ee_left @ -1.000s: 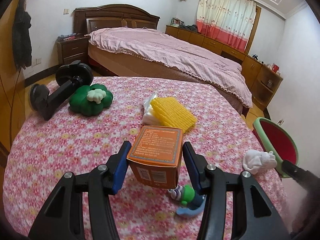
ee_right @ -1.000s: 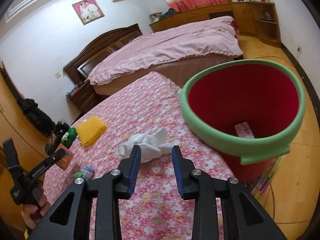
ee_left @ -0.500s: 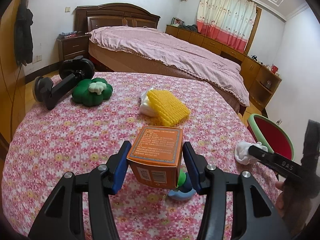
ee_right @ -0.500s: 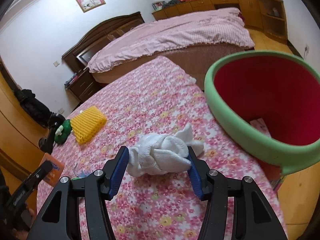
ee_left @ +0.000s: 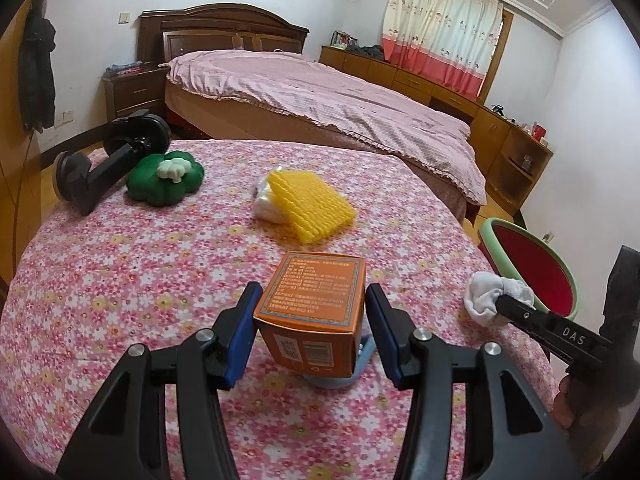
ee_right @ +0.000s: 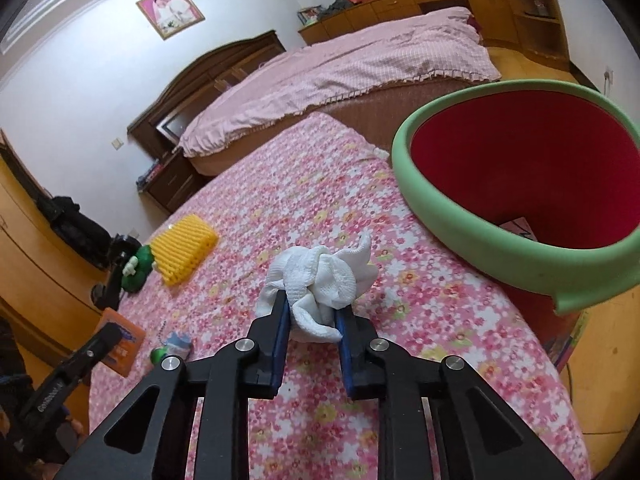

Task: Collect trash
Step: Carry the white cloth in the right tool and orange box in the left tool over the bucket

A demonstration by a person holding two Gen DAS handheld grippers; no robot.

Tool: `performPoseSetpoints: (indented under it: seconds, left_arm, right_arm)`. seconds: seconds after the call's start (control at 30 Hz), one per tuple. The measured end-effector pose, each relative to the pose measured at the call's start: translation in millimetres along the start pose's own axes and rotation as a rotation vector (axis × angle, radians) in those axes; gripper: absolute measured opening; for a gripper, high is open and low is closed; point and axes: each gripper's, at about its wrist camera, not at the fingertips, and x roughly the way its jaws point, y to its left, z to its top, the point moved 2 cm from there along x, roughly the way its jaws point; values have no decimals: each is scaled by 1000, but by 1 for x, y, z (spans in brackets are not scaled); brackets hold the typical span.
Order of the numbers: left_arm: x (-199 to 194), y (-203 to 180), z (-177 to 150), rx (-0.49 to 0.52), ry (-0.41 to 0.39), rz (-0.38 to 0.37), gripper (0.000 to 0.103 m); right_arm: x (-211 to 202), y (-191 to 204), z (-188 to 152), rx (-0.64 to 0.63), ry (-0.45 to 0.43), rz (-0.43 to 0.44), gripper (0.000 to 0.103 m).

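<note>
My left gripper [ee_left: 310, 332] is shut on an orange carton [ee_left: 314, 308] and holds it above the flowered tablecloth [ee_left: 132, 280]. My right gripper [ee_right: 312, 320] is shut on a crumpled white tissue [ee_right: 324, 276], lifted a little off the cloth; it also shows in the left wrist view [ee_left: 490, 294]. The red bin with a green rim [ee_right: 472, 224] stands just right of the table edge, with a scrap of paper inside [ee_right: 520, 228]. A yellow foam net [ee_left: 310, 204] lies on a white wad [ee_left: 266, 206] mid-table.
A green plush [ee_left: 166, 176] and a black phone holder [ee_left: 106, 164] lie at the table's far left. A small blue and green toy [ee_right: 172, 346] sits under the carton. A bed [ee_left: 320, 96] stands behind the table.
My right gripper closed on the white tissue and lifted it slightly. My left gripper kept hold of the orange carton and drifted a little forward.
</note>
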Motion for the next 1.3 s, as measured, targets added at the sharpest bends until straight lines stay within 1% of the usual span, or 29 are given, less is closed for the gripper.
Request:
performPoseSetpoints:
  seconds: [0.23, 0.33, 0.5, 0.67, 0.83, 1.07, 1.17, 1.3]
  left_arm:
    - [-1, -17, 1, 19, 8, -36, 54]
    - [0, -27, 3, 30, 14, -53, 54]
    - [8, -53, 7, 80, 35, -71, 54]
    - [19, -88, 13, 142, 54, -104, 54]
    - [31, -126, 21, 200, 70, -155, 54]
    - [51, -180, 27, 284, 85, -219, 54]
    - [63, -205, 26, 331, 97, -227, 54]
    - [77, -227, 21, 377, 113, -233, 54]
  right_arm:
    - [-30, -6, 6, 7, -58, 3, 22]
    - [-43, -14, 9, 24, -86, 4, 22]
    - [-63, -33, 19, 46, -138, -16, 22]
    - [-83, -56, 26, 75, -207, -61, 22]
    - [-96, -83, 34, 112, -252, -101, 22]
    - [-98, -122, 43, 180, -268, -135, 22]
    - [-99, -135, 46, 203, -273, -142, 22]
    - [-100, -148, 50, 207, -280, -159, 22]
